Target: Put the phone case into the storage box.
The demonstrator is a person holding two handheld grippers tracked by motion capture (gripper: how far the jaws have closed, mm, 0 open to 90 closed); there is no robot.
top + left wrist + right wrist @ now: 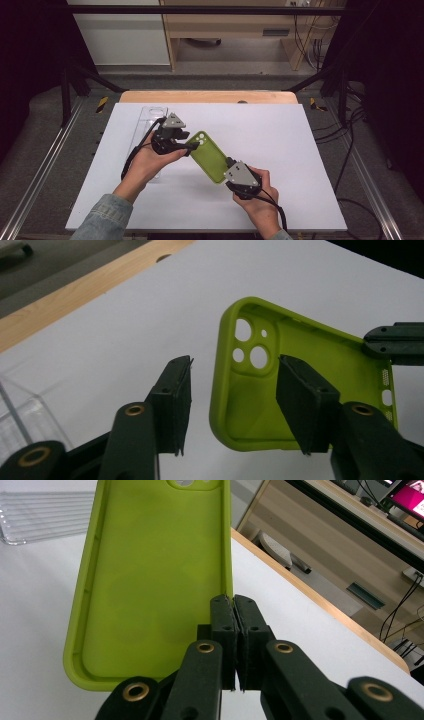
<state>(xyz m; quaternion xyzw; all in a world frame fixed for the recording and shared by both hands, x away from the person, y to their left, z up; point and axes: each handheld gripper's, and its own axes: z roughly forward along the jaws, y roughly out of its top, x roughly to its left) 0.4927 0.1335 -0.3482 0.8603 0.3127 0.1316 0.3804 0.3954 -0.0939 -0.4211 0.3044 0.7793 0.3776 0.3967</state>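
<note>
Pinched tight on the rim of the lime-green soft plastic phone case [150, 580], the right gripper [234, 611] has its two black pads pressed together on the case's thin side wall near the bottom end, and it holds the case up off the white table sheet [280, 135]. From that grip the case's long axis runs away up and to the left in the high view, so the camera-hole end [200, 139] points toward the left gripper [187, 146].

Seen from the left gripper view, the left gripper's pads stand half spread on either side of the case's camera-hole corner [250, 340], one pad outside the rim and the other over the hollow inside; neither pad appears to press on it yet. Its likely next job is to close on that near short edge, which means squeezing across the rim, not along the case.

Farther off, beyond the left hand [147, 162], a clear plastic tray [150, 114] lies on the sheet toward the wooden table edge [210, 97].
</note>
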